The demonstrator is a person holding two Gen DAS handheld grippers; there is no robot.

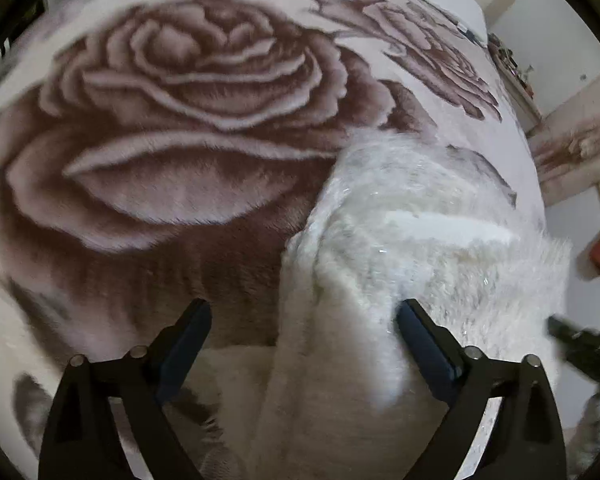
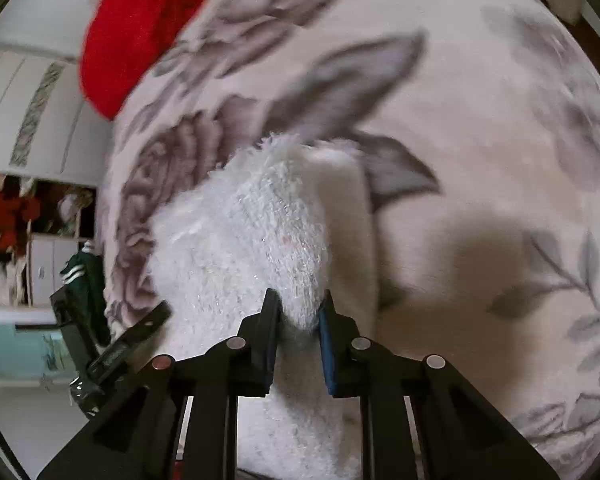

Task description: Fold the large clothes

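Observation:
A fluffy white garment (image 1: pixel 404 248) lies bunched on a bed covered by a rose-patterned blanket (image 1: pixel 172 128). My left gripper (image 1: pixel 304 316) is open, its jaws wide apart above the garment's left edge, holding nothing. In the right wrist view the same white garment (image 2: pixel 252 232) runs toward the camera, and my right gripper (image 2: pixel 300 304) is shut on a fold of it, fabric pinched between the blue pads. The left gripper also shows in the right wrist view (image 2: pixel 112 344) at the lower left.
A red garment (image 2: pixel 140 28) lies at the far side of the bed. The blanket (image 2: pixel 480 160) spreads to the right. A white wardrobe (image 2: pixel 28 116) and cluttered shelves stand beyond the bed's left edge. The other gripper shows at the right edge (image 1: pixel 580 344).

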